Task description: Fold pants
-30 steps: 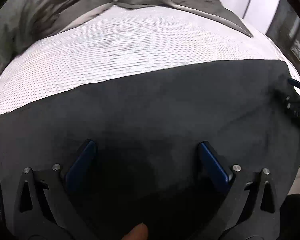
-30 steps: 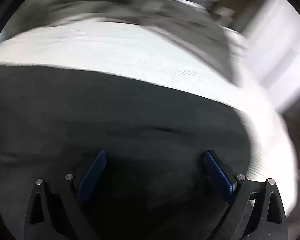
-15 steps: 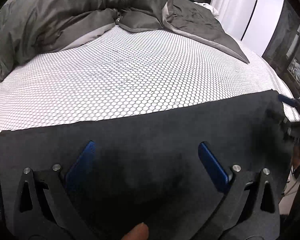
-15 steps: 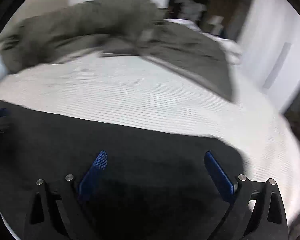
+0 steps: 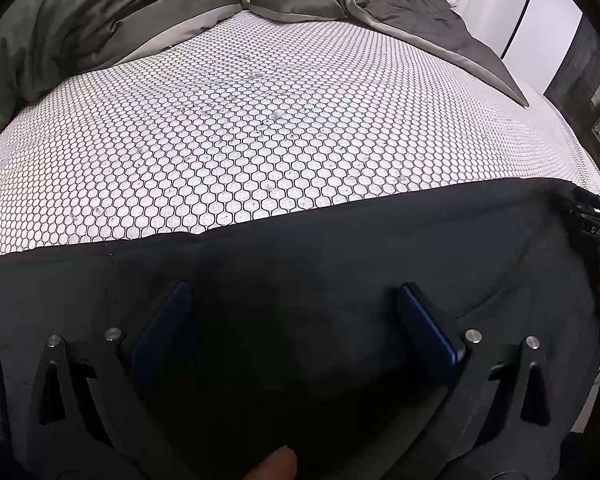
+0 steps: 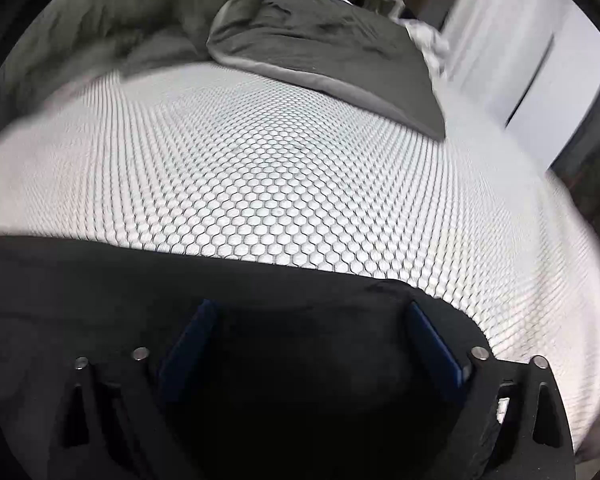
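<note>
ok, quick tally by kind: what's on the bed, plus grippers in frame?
Black pants: 1
Grey duvet: 1
Honeycomb-pattern mattress: 1
Grippers: 2, left gripper and right gripper, both open
Total: 5

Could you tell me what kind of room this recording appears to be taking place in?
Most likely a bedroom: the black pants lie on a bed's honeycomb-patterned sheet, with a rumpled grey duvet bunched at the far end.
</note>
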A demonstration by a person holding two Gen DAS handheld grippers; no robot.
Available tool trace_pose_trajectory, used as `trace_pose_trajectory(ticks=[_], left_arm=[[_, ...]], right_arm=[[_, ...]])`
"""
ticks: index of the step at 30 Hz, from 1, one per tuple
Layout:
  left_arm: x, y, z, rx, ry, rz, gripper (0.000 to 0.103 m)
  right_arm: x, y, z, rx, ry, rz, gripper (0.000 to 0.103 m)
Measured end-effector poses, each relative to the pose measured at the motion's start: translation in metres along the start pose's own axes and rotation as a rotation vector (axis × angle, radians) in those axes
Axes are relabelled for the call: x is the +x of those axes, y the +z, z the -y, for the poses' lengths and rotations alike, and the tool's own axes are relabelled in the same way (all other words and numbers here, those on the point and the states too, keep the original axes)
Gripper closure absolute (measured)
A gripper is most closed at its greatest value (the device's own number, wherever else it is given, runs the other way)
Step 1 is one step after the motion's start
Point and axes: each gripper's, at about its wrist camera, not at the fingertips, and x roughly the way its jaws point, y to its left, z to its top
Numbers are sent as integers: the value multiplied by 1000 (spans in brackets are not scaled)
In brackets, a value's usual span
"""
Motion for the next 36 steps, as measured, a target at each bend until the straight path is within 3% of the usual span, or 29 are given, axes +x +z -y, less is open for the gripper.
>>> trace_pose_trajectory(ticks=[3,5,9,12,14,17,21,22,26,29,31,34,36], left_arm=[[-11,0,3,-6,5,23,1],[-22,2,4,-12,-52,50,1],[-51,-9,37,44,-157,105,1],[-36,-20,66,124,-254,22,1],[-20,-24,74,152,-187,-20,1],[-21,-27,67,150,-134,-20,1],[-29,-33,29,88,21,-17,1],[-32,-34,17,53,36,-11,1],[-63,-45,10,-11,-2,55,1],[-84,-63,45,21,-118,92,1],[-87,-75,76,97,-186,77,1],[-79,-94,103,202,-185,25,1],[-75,-105,93,205,-171,11,1]], right_arm=[[-13,-3,-23,-97,-98,35,8],[-31,-3,-42,-150,-95,69,8],[-76,-14,-64,-126,124,115,7],[-82,-24,-87,-175,265,85,5],[-61,-31,-106,-268,286,-12,5],[-45,-39,-111,-313,216,-41,5],[-46,-41,-54,-218,-78,-12,3],[-44,-43,-35,-168,-109,-19,3],[-62,-51,-11,-70,-41,6,3],[-93,-56,-43,-128,118,63,3],[-112,-59,-78,-190,226,104,3],[-124,-84,-118,-294,344,84,3],[-113,-97,-128,-357,307,44,3]])
